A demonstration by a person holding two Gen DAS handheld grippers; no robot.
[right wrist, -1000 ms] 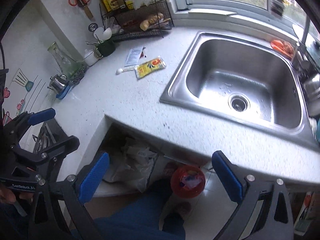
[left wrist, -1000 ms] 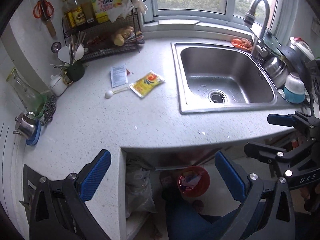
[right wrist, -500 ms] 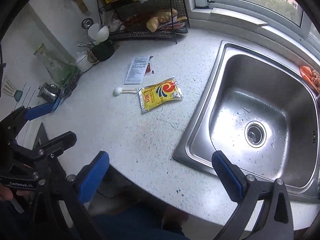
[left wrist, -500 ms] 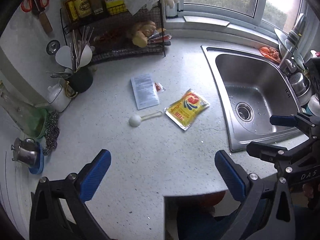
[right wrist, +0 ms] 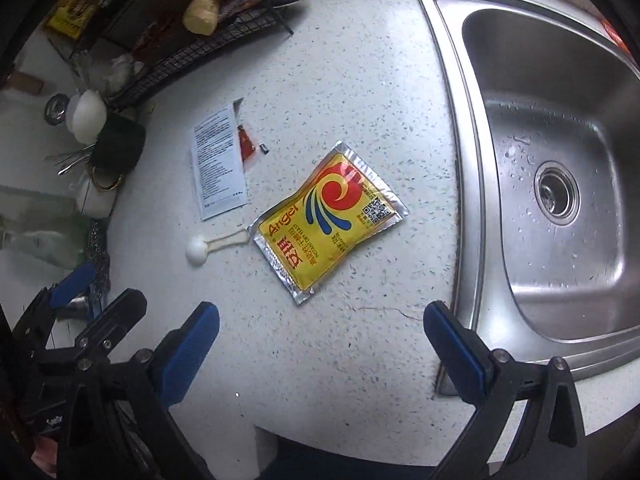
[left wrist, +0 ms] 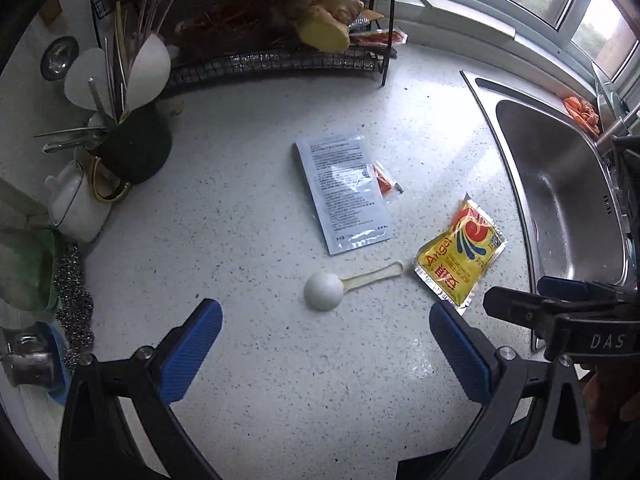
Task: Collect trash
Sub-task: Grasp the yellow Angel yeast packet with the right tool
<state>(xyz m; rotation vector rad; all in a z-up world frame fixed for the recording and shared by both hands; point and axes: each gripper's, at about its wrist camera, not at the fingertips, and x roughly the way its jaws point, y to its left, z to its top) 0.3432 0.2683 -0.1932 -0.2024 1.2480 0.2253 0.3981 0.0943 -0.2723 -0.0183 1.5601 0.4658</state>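
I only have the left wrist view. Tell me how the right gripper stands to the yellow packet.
Observer: The right gripper has its jaws wide open; the yellow packet lies flat on the counter ahead, centred between them.
Operator: Check the sink for trash.
Observer: The sink shows only water drops around its drain, as far as it is in view.
Operator: Report the counter by the right jaws.
Observer: A thin crack runs there.

Packet (right wrist: 327,220) lies between scoop (right wrist: 197,251) and sink (right wrist: 476,184).
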